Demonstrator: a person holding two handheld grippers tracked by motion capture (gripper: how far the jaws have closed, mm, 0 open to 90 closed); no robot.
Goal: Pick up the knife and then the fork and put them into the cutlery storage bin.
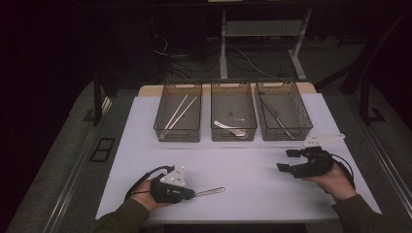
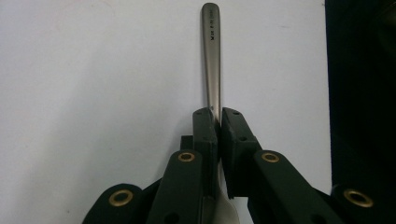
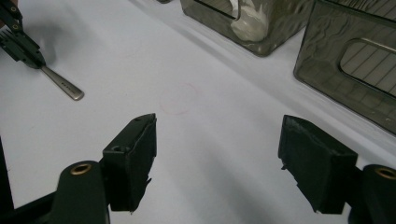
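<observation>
My left gripper (image 1: 190, 193) is clamped on a metal utensil (image 1: 210, 191) near the front edge of the table (image 1: 243, 194); from above, the handle sticks out level toward the middle, well short of the three bins (image 1: 233, 118). I can't tell from here which kind of utensil it is, so I could carry it to the wrong bin: the left one holds chopsticks (image 1: 178, 114), the middle a white spoon (image 1: 228, 127), the right something thin and metal. In the left gripper view the pads (image 2: 205, 133) pinch the utensil (image 2: 211, 56) close to one end, most of its length hanging free beyond them; such a narrow, smooth piece may swivel or slip out when I lift or tilt it. In the right gripper view my right gripper (image 3: 217, 156) stands wide apart over bare table, holding nothing, beside two bins (image 3: 345, 70); a careless swing there could knock one, and the left gripper (image 3: 32, 58) crossing toward the bins might clip it.
</observation>
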